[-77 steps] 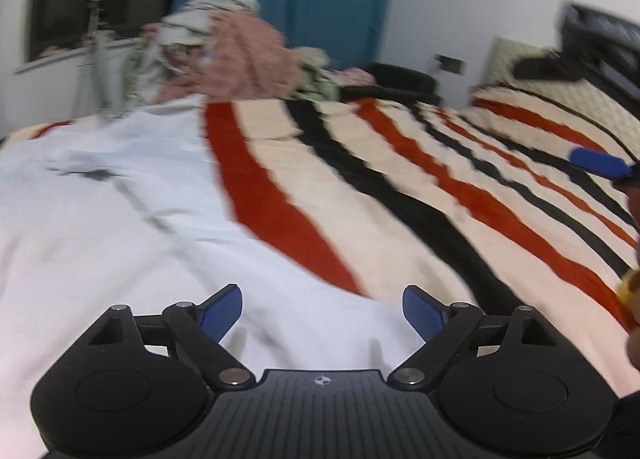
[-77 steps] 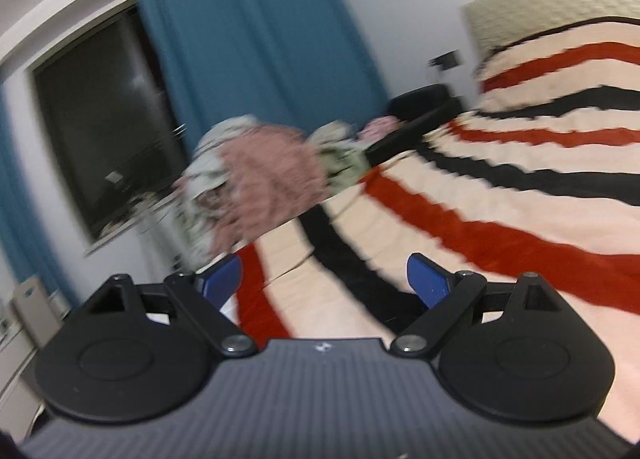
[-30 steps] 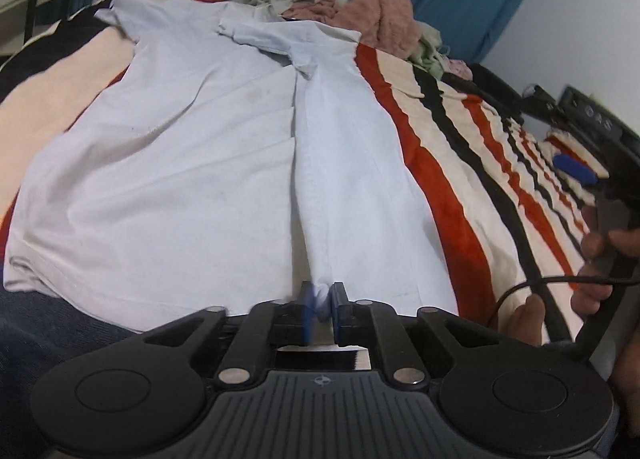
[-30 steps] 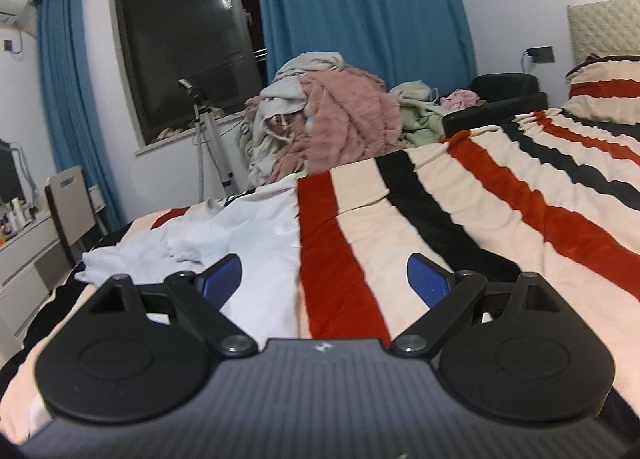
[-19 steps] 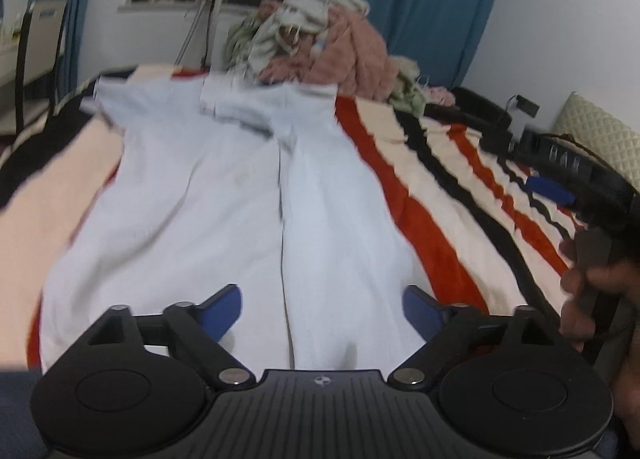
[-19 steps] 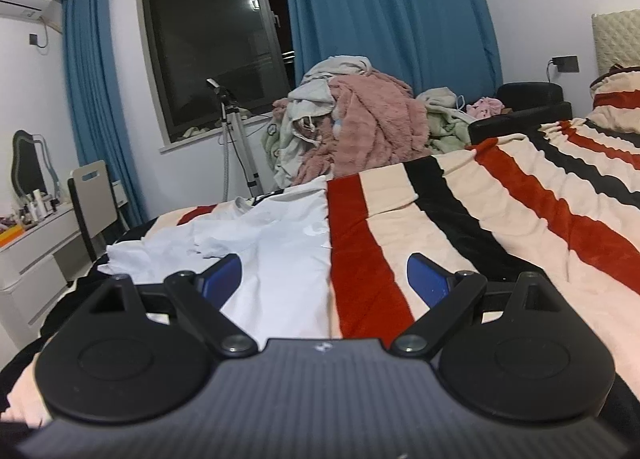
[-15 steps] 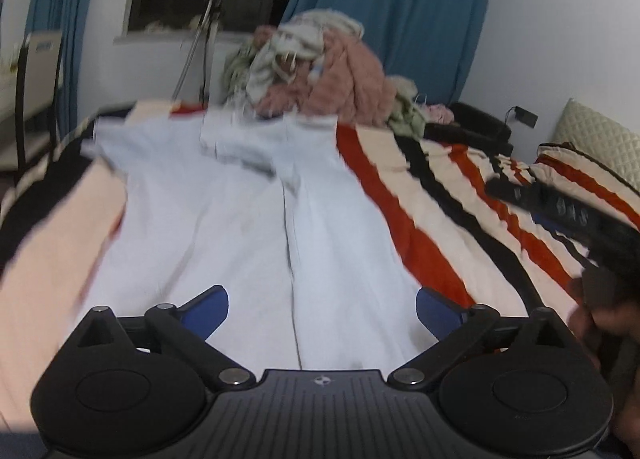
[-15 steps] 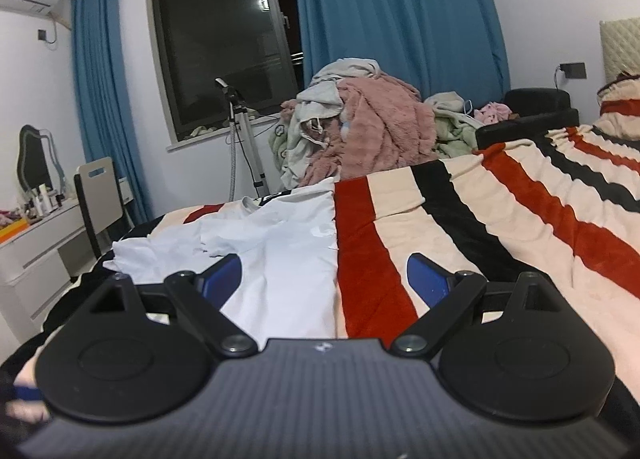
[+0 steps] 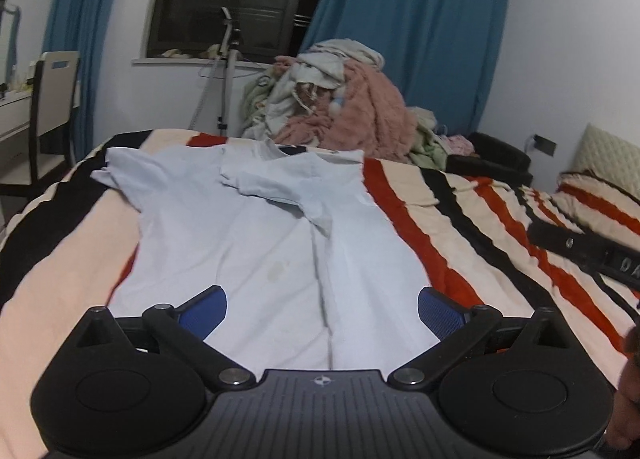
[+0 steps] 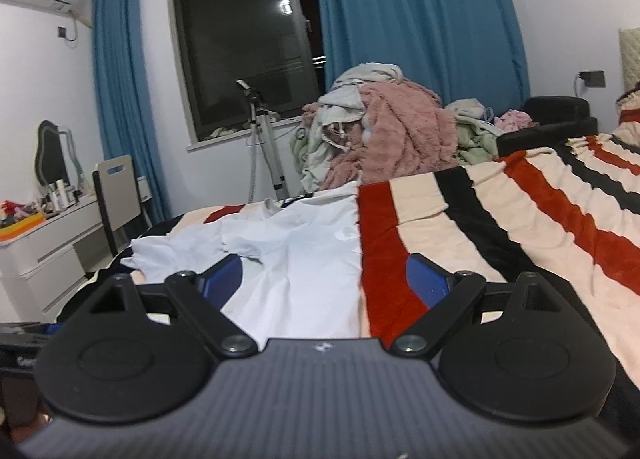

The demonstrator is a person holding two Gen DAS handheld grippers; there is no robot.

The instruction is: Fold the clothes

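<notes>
1. We have the left gripper (image 9: pixel 322 309) jaws wide, empty.
2. Our right gripper (image 10: pixel 323 278) jaws wide, empty.
3. Pale blue shirt (image 9: pixel 256 235) lies flat on striped blanket (image 9: pixel 472 219), right side folded in.

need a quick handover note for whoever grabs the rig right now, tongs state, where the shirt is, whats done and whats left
Left tongs: open, empty, above the shirt's near hem.
Right tongs: open, empty, above the shirt's right edge, where it meets the striped blanket.
Light blue shirt: lies spread out on the blanket, collar toward the window. Its right side and sleeve are folded in over the middle; the left sleeve lies spread out.
Clothes pile: beyond the far end of the bed, untouched.
Done: right side fold.
Left: fold the left side in, then fold the shirt lengthwise.
</notes>
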